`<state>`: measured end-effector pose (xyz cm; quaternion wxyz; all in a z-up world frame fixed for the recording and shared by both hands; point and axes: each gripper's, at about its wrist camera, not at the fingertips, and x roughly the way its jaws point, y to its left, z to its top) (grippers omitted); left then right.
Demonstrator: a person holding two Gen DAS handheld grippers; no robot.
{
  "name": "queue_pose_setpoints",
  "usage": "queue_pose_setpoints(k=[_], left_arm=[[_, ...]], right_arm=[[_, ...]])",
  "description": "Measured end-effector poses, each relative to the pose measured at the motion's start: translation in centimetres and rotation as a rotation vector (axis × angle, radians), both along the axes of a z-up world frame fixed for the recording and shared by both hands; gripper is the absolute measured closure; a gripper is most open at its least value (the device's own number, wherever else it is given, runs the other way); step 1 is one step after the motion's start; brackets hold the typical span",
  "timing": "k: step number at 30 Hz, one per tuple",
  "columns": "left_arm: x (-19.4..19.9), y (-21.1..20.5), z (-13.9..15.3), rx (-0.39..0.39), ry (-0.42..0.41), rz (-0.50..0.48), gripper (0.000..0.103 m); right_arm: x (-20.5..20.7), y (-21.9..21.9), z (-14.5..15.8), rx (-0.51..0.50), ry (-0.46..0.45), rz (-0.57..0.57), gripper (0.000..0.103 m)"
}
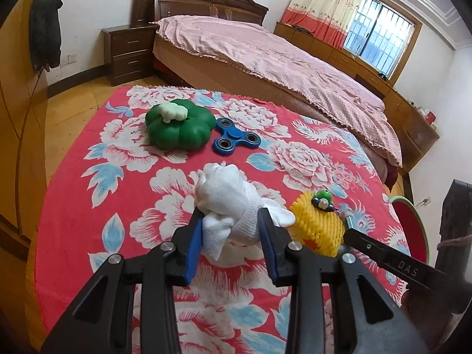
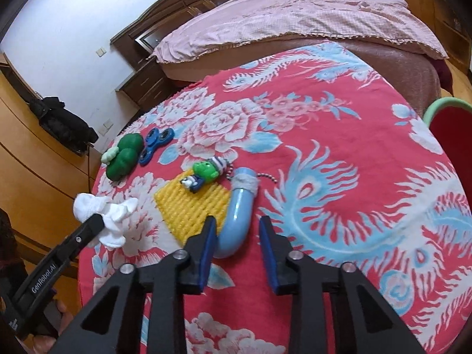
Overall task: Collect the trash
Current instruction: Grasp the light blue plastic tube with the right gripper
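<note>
One tissue wad (image 1: 227, 206) between left tool (image 1: 231, 221) pads.

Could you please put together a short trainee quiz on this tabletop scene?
1. What is the left gripper clamping?
2. True or false: the blue three-lobed fidget spinner lies on the yellow knitted square mat.
3. What sits on that mat? A) green-headed keychain figure B) light-blue plastic pipe elbow C) green pumpkin-shaped toy
Key: 1. The crumpled white paper tissue. 2. False: the spinner lies on the red floral cloth. 3. A.
</note>
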<state>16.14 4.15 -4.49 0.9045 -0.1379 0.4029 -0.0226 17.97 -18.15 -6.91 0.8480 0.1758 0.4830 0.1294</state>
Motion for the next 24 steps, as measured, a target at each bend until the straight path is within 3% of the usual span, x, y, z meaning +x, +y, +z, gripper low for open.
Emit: queue_pose_setpoints(k=[11, 24], left_arm=[[-1.6, -0.6, 1.1, -0.009, -0.022, -0.019, 0.066], [-3.6, -3.5, 2.7, -0.034, -0.03, -0.099, 0.066]], right_arm=[[-2.0, -0.9, 1.1, 0.011, -0.04, -0.015, 0.082], [-7.0, -5.8, 3.0, 0.053, -0.087, -0.124, 0.082]])
